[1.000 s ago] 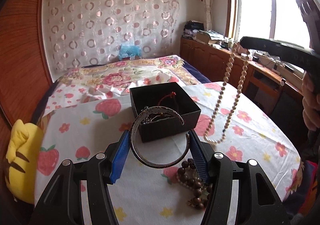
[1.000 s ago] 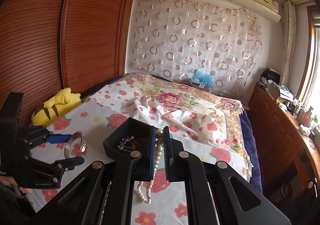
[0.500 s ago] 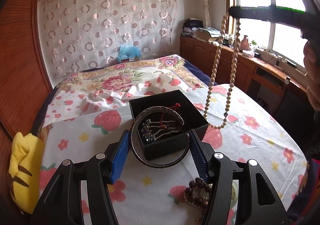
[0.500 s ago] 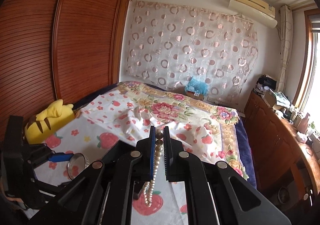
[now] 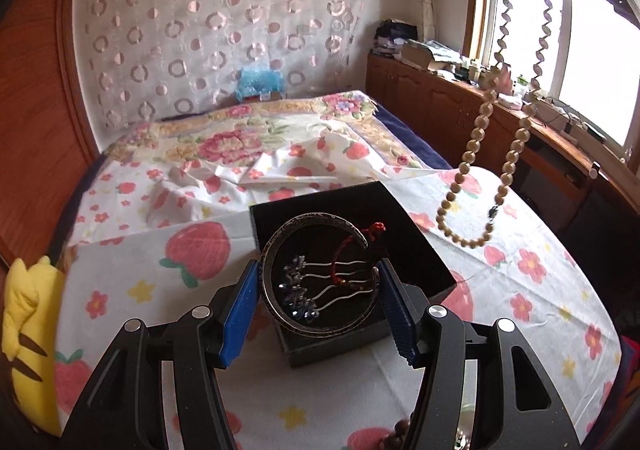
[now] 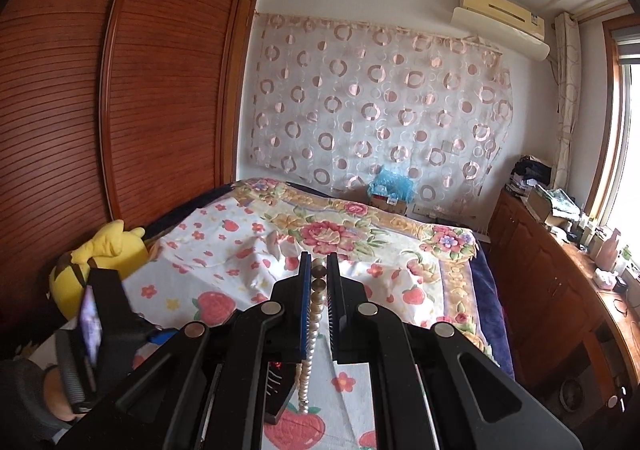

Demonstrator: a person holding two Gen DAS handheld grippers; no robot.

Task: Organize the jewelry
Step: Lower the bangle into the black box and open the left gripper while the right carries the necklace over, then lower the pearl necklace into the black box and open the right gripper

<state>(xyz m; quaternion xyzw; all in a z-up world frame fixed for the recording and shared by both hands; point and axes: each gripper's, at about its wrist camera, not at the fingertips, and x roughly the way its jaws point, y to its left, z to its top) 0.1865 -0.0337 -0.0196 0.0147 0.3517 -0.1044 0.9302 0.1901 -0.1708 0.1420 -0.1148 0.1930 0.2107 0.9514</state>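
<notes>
Left gripper: the left gripper (image 5: 318, 304) stands partly spread, its blue pads pressed on either side of a silver bangle (image 5: 320, 274), held above the black box (image 5: 416, 246).
Right gripper: the right gripper (image 6: 319, 282) is nearly closed, pinching a strand of pale beads (image 6: 316, 306) that hangs down between its fingers.
Left view only: the inside of the black box, with blue flower hairpins (image 5: 298, 290) and a red cord bracelet (image 5: 352, 250) seen through the bangle; the full loop of the pale beads (image 5: 472, 185) dangling to the right of the box; a clump of dark wooden beads (image 5: 402, 430) on the cloth at the bottom edge.
Right view only: the left gripper's body (image 6: 104, 314) from the side with a hand (image 6: 60, 398) on it; only a corner of the black box (image 6: 280, 382) shows under the fingers.
Surroundings: a strawberry-print sheet (image 5: 160, 282) covers the bed; a yellow plush toy (image 6: 104, 250) lies by the wooden wardrobe (image 6: 120, 89).
In the way: the right gripper's own fingers hide most of the box and the lower beads.
</notes>
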